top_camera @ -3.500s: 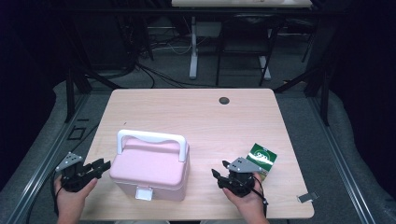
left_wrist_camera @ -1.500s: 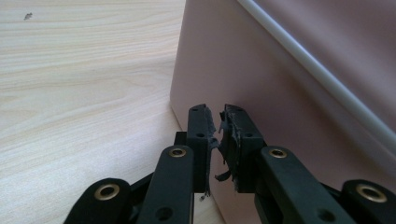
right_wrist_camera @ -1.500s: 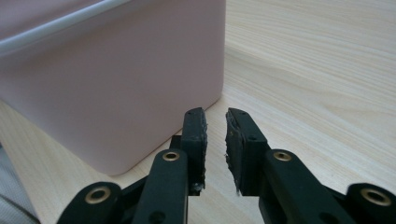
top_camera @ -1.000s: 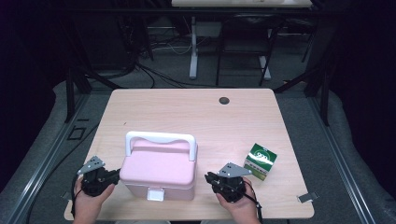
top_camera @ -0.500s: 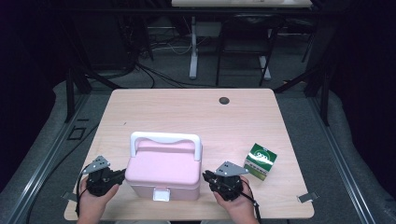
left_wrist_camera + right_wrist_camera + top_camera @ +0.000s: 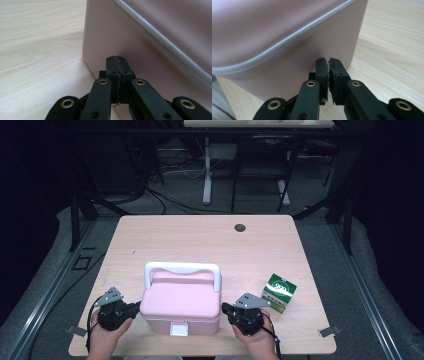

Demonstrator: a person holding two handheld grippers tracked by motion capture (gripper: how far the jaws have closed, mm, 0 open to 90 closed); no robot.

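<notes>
I have slid the pink box [image 6: 181, 302] toward 3 o'clock on the surface [image 6: 200, 240]; left gripper [image 6: 134, 308] and right gripper [image 6: 226, 309], the right just closing, both closed empty, flank it for centring.

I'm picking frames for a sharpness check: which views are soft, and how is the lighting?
High view: table evenly lit, surroundings dark, pink box slightly soft. Left gripper view: fingers sharp, box wall blurred, soft shadow at its base. Right gripper view: fingers sharp, box lid blurred, no glare.
</notes>
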